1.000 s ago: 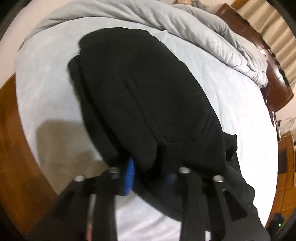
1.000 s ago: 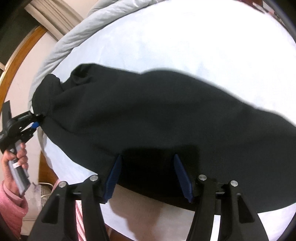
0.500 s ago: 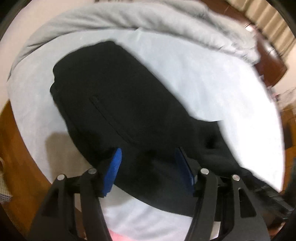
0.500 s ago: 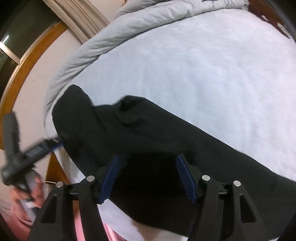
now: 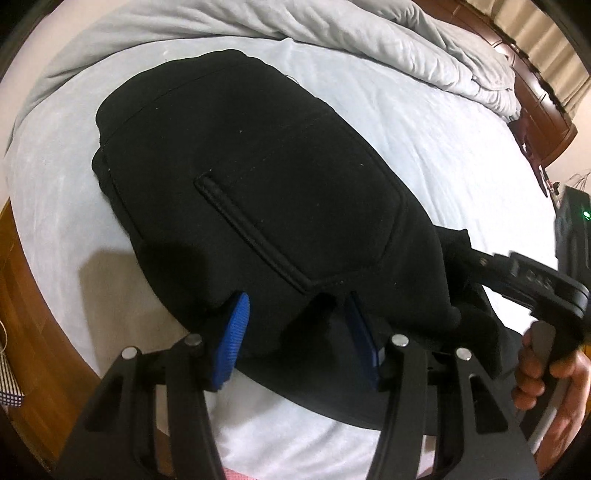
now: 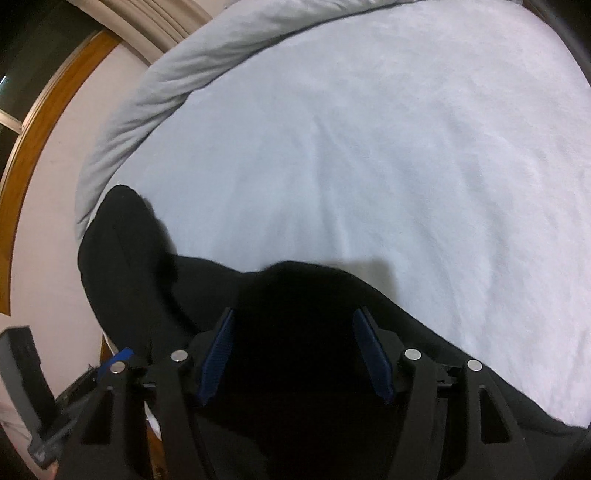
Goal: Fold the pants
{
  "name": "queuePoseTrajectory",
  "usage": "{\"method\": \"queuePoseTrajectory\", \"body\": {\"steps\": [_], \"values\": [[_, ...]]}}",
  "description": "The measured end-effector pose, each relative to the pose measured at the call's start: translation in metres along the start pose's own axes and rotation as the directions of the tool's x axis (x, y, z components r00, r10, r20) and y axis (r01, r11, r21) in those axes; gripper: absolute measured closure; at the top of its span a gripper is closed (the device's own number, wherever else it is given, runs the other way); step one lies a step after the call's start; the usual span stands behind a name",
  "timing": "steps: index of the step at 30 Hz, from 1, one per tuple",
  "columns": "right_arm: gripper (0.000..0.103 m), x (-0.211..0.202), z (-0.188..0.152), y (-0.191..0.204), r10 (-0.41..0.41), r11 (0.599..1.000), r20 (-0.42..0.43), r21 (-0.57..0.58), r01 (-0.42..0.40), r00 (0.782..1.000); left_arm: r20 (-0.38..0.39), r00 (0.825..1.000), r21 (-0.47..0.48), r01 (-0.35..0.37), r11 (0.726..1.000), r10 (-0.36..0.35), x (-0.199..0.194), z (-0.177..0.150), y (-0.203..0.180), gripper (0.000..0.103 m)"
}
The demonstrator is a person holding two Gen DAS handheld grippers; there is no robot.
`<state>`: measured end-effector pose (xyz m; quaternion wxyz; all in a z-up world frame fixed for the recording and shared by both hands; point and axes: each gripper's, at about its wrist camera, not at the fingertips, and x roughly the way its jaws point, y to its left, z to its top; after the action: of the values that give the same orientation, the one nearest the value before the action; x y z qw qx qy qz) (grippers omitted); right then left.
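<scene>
Black pants (image 5: 258, 192) lie bunched on the pale sheet of the bed (image 5: 424, 122), pocket welt facing up. Left tool (image 5: 295, 332) at 6 o'clock in its view: blue pads spread, straddling the near hem fold, not pinched. Right tool (image 6: 295, 354) likewise spread over dark cloth. Grey duvet (image 5: 332, 33) heaped at 12 o'clock. Person's right hand (image 5: 554, 376) at 4 o'clock, gripping a handle.

Home bedroom: sheeted bed (image 5: 424, 122), rumpled duvet (image 5: 332, 26), wooden headboard (image 5: 543, 107).
</scene>
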<state>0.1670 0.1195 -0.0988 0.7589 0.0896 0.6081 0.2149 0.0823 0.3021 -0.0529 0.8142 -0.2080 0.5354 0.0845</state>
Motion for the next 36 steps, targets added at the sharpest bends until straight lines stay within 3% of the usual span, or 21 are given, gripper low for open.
{"method": "queuePoseTrajectory", "body": {"steps": [2, 6, 8, 11, 13, 15, 16, 17, 18, 19, 22, 24, 26, 29, 30, 33, 36], "values": [[0.093, 0.002, 0.006, 0.002, 0.076, 0.997, 0.008, 0.001, -0.076, 0.997, 0.000, 1.000, -0.009, 0.007, 1.000, -0.007, 0.001, 0.003, 0.001, 0.049], [0.099, -0.014, 0.025, 0.003, 0.091, 0.995, 0.118, 0.019, -0.094, 0.989, 0.004, 1.000, -0.018, 0.026, 1.000, -0.026, 0.001, 0.003, 0.006, 0.049], [0.099, -0.014, 0.035, -0.004, 0.079, 0.994, 0.137, 0.069, -0.089, 0.987, 0.015, 1.000, -0.006, 0.020, 1.000, -0.020, 0.002, 0.001, 0.005, 0.049], [0.100, 0.009, 0.042, -0.014, -0.022, 0.995, 0.125, 0.098, 0.010, 0.992, 0.038, 0.999, 0.035, -0.013, 0.999, 0.012, 0.002, -0.004, 0.000, 0.049], [0.099, 0.024, 0.040, -0.020, -0.005, 0.991, 0.103, 0.135, -0.009, 0.995, 0.046, 0.999, 0.057, -0.029, 0.998, 0.027, 0.001, -0.005, -0.002, 0.049], [0.098, 0.018, 0.037, -0.016, 0.010, 0.995, 0.134, 0.100, -0.024, 0.991, 0.032, 0.999, 0.053, -0.023, 0.998, 0.021, -0.004, -0.005, 0.000, 0.049], [0.097, 0.008, 0.034, -0.013, 0.006, 0.997, 0.148, 0.070, -0.016, 0.989, 0.023, 1.000, 0.036, -0.018, 0.999, 0.017, -0.008, -0.004, 0.002, 0.048], [0.086, 0.002, 0.030, -0.013, -0.006, 0.998, 0.157, 0.057, -0.003, 0.988, 0.020, 1.000, 0.015, -0.016, 1.000, 0.015, -0.013, -0.004, 0.006, 0.044], [0.078, -0.009, 0.024, -0.014, -0.020, 0.999, 0.172, 0.040, 0.013, 0.985, 0.027, 0.999, -0.004, -0.035, 0.999, 0.036, -0.021, -0.002, 0.011, 0.032], [0.077, -0.022, 0.015, -0.014, -0.030, 0.999, 0.188, 0.017, 0.027, 0.982, 0.040, 0.997, -0.013, -0.066, 0.998, 0.067, -0.027, -0.001, 0.015, 0.027], [0.077, -0.045, -0.009, -0.021, -0.022, 1.000, 0.185, 0.003, 0.021, 0.983, 0.081, 0.992, -0.049, -0.090, 0.995, 0.093, -0.041, 0.009, 0.034, 0.027], [0.076, -0.063, -0.039, -0.032, 0.005, 1.000, 0.179, 0.002, -0.005, 0.984, 0.039, 0.995, -0.106, -0.091, 0.990, 0.096, -0.036, 0.019, 0.048, 0.027], [0.075, -0.080, -0.070, -0.043, -0.007, 1.000, 0.179, -0.004, 0.008, 0.984, -0.012, 1.000, -0.179, -0.026, 0.984, 0.024, -0.026, 0.028, 0.060, 0.027], [0.070, -0.098, -0.113, -0.064, -0.027, 0.999, 0.169, 0.031, 0.022, 0.985, -0.054, 0.998, -0.246, 0.019, 0.969, -0.033, -0.013, 0.034, 0.067, 0.036], [0.070, -0.103, -0.125, -0.072, -0.030, 0.998, 0.165, 0.052, 0.022, 0.986, -0.059, 0.998, -0.260, 0.013, 0.966, -0.030, -0.011, 0.034, 0.068, 0.041], [0.069, -0.117, -0.163, -0.100, -0.042, 0.991, 0.145, 0.129, 0.023, 0.989, -0.040, 0.999, -0.264, -0.036, 0.964, 0.027, -0.014, 0.032, 0.065, 0.068], [0.068, -0.124, -0.188, -0.124, -0.077, 0.985, 0.114, 0.163, 0.058, 0.990, -0.024, 0.999, -0.265, -0.042, 0.963, 0.037, -0.017, 0.031, 0.063, 0.081]]}}
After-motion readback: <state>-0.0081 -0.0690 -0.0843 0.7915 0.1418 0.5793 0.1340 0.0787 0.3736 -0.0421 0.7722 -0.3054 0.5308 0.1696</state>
